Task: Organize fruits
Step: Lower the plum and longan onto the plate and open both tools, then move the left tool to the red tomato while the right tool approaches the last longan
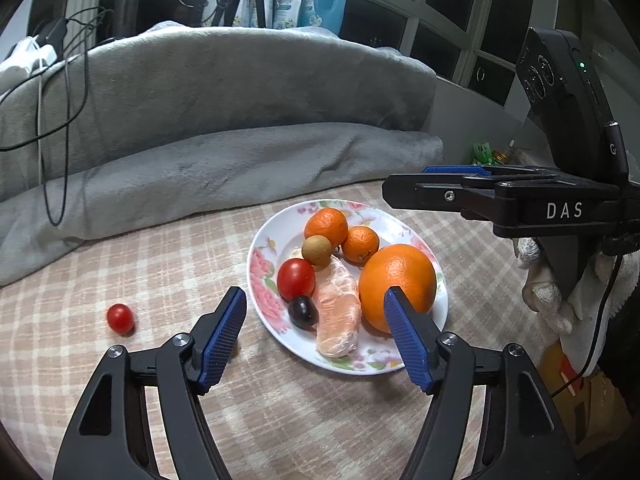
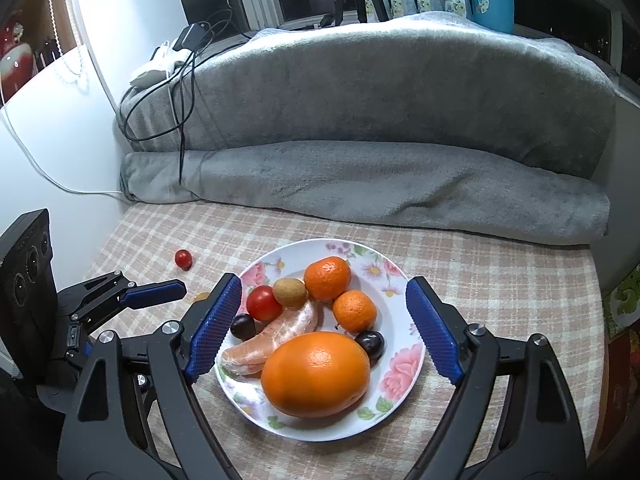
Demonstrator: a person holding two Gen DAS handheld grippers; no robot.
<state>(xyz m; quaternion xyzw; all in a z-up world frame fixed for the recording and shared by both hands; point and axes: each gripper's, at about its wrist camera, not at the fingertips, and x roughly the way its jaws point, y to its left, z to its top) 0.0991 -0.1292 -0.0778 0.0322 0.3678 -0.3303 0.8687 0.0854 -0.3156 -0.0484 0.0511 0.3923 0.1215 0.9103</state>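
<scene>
On a checked cloth before a grey blanket (image 2: 360,128): a floral plate (image 2: 400,364) already loaded with a large orange (image 2: 316,374), two mandarins, a peeled citrus piece (image 2: 276,338), a cherry tomato (image 2: 264,303), a longan and dark grapes. Left to gather: one stray cherry tomato (image 1: 120,318), well apart from the plate. Left tool (image 1: 316,338) and right tool (image 2: 324,330) both spread wide, clamping nothing. Partly hidden behind the left tool's finger, a small orange-brown object, hard to identify.

Fruits (image 2: 316,372) on plate (image 2: 400,280); one tomato (image 2: 183,259) lies apart.
</scene>
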